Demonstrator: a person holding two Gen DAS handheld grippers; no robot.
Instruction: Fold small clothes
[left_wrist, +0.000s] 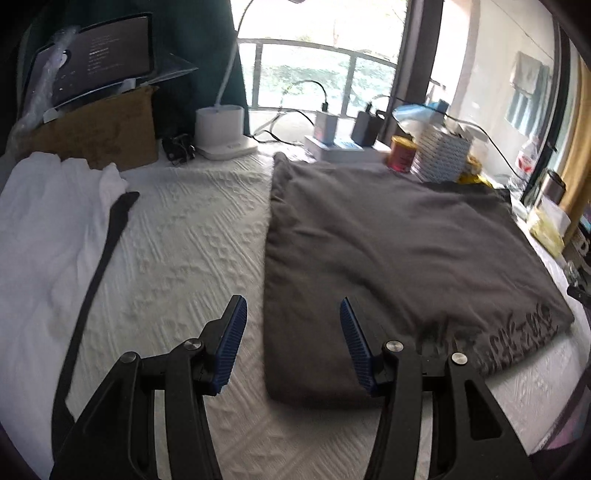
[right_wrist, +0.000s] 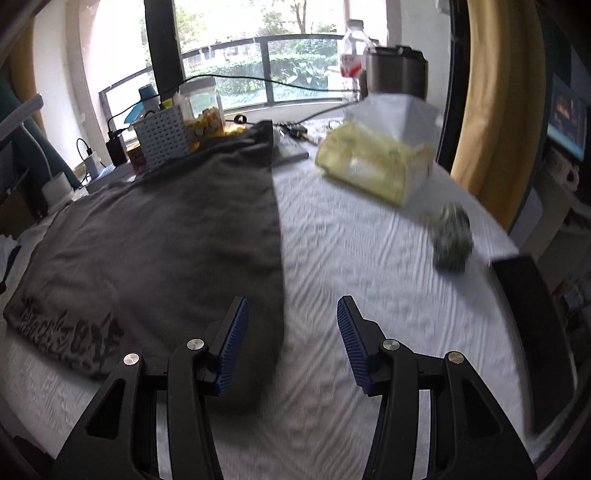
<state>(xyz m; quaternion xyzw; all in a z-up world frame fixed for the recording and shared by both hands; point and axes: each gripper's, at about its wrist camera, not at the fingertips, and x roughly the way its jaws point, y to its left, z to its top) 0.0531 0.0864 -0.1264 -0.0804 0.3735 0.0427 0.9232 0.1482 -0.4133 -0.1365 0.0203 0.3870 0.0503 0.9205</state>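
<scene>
Grey garment laid flat, both grippers held empty above its near corners.

A folded dark grey cotton garment with black lettering is spread on the white textured cover, filling the centre-right of the left wrist view. The left gripper and right gripper are seen with jaws parted, nothing between them. White cloth is piled at far left.

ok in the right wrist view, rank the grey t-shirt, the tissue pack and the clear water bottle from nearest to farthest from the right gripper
1. grey t-shirt: its near edge lies just beyond the right gripper, on the left.
2. tissue pack: farther back, on the right.
3. clear water bottle: farthest, by the window.
</scene>
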